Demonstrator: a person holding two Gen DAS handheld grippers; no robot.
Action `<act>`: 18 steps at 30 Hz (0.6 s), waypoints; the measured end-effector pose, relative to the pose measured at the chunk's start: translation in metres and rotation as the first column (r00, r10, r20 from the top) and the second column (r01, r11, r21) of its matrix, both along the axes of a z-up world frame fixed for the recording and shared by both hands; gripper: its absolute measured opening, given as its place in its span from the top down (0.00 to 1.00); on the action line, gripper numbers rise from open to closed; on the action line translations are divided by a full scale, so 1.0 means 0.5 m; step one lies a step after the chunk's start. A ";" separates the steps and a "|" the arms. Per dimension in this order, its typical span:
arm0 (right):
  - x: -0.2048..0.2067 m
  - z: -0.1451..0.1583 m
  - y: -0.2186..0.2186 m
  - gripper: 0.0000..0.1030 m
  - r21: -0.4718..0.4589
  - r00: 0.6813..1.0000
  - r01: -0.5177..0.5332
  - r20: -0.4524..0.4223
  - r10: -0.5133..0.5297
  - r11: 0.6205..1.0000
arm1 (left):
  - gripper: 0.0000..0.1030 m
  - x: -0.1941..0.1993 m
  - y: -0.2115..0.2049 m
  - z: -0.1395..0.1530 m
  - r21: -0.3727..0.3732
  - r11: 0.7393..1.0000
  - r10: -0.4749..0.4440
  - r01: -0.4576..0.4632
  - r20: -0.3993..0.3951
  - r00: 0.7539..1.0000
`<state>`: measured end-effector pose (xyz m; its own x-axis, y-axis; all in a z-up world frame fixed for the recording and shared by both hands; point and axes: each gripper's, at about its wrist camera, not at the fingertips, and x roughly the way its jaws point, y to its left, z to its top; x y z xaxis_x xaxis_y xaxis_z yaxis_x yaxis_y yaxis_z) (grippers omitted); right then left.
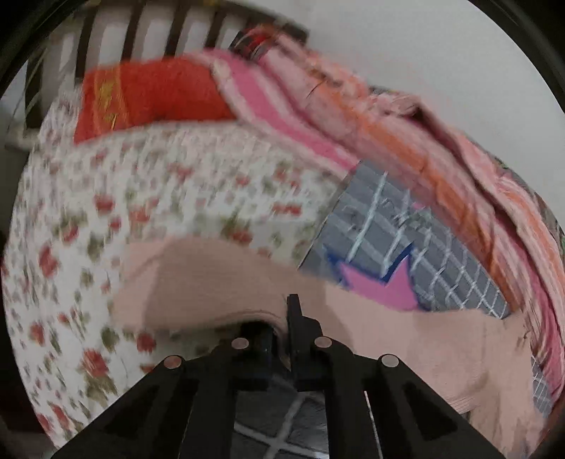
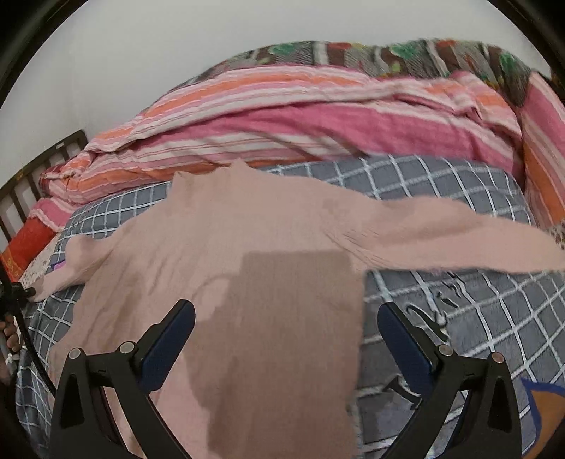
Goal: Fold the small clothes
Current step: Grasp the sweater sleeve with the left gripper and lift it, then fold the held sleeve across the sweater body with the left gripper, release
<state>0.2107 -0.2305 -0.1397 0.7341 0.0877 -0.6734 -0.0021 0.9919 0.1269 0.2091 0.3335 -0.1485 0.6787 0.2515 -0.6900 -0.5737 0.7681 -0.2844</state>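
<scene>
A pale pink long-sleeved garment [image 2: 247, 229] lies spread on a grey checked blanket [image 2: 459, 183], one sleeve [image 2: 459, 240] stretched to the right. My right gripper [image 2: 286, 314] is open, its blue-padded fingers [image 2: 169, 339] wide apart just above the garment's lower part. In the blurred left wrist view my left gripper [image 1: 282, 314] is shut on a fold of the pink garment [image 1: 219, 282] and holds it raised over the bed.
A striped pink and orange quilt [image 2: 300, 116] is piled along the wall behind the blanket. A floral sheet [image 1: 141, 197], a red pillow [image 1: 148, 95] and a dark slatted headboard [image 1: 134, 28] lie to the left. A pink star patch [image 1: 381, 286] shows on the grey blanket.
</scene>
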 end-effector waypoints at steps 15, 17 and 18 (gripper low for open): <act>-0.034 0.015 -0.141 0.04 0.075 0.994 0.097 0.036 -0.100 0.992 | 0.94 0.085 -0.381 0.209 0.360 0.876 -0.372 0.321 0.083 0.924; -0.041 0.019 -0.161 0.04 0.082 0.992 0.115 0.046 -0.119 0.990 | 0.94 0.100 -0.439 0.212 0.376 0.852 -0.419 0.365 0.072 0.905; -0.043 0.020 -0.171 0.04 0.086 0.991 0.121 0.047 -0.126 0.989 | 0.94 0.110 -0.469 0.210 0.382 0.839 -0.444 0.389 0.067 0.893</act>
<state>0.1890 -0.3158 -0.1297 0.7769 0.0479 -0.6278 0.1108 0.9712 0.2112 0.2639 0.0988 -0.0433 0.8596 0.1266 -0.4950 -0.1498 0.9887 -0.0073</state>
